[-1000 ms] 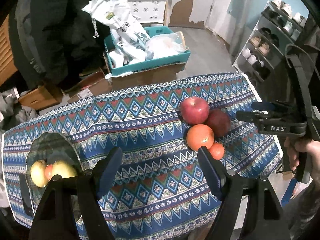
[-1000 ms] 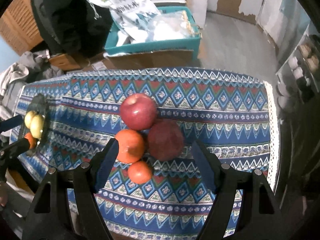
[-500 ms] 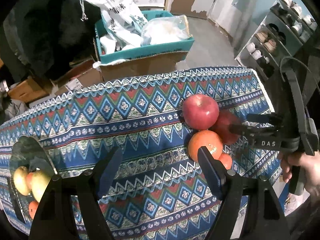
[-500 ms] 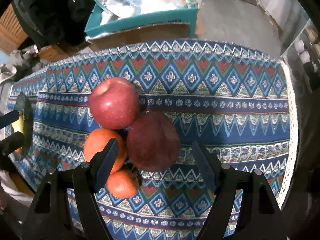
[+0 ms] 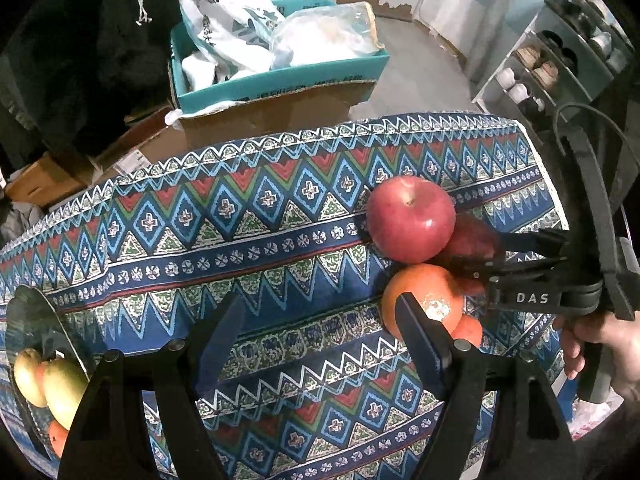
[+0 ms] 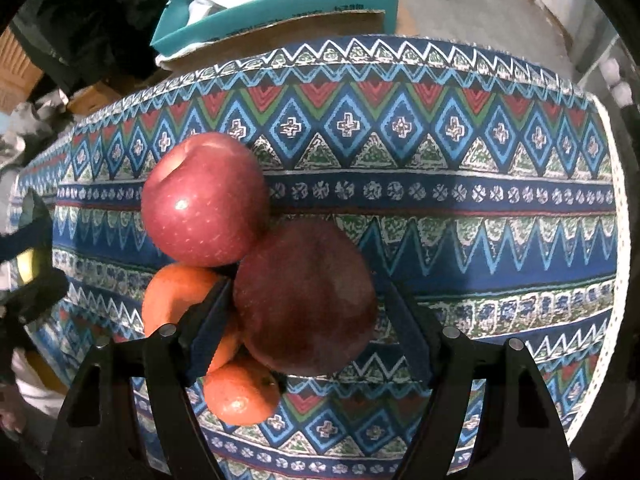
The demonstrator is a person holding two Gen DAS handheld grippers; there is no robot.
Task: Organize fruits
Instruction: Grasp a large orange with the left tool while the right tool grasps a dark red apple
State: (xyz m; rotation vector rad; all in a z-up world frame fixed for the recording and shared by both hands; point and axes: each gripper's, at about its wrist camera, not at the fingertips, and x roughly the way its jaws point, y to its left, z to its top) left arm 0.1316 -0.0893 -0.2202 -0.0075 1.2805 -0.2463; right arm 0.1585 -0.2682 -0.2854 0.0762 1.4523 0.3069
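A bright red apple, a dark red apple, a large orange and a small orange lie bunched on the patterned cloth. My right gripper is open, its jaws on either side of the dark apple. In the left wrist view it reaches in from the right around the dark apple, beside the bright apple and large orange. My left gripper is open and empty above the cloth. A dark plate at left holds yellow-green fruit.
Behind the table stands a teal box with white bags on a cardboard carton. A shoe rack is at the far right. The cloth's edge drops off on the right.
My right gripper has moved forward and down so its jaws now straddle the dark apple. My left gripper has shifted right, toward the fruit pile; the plate slid to the view's left edge.
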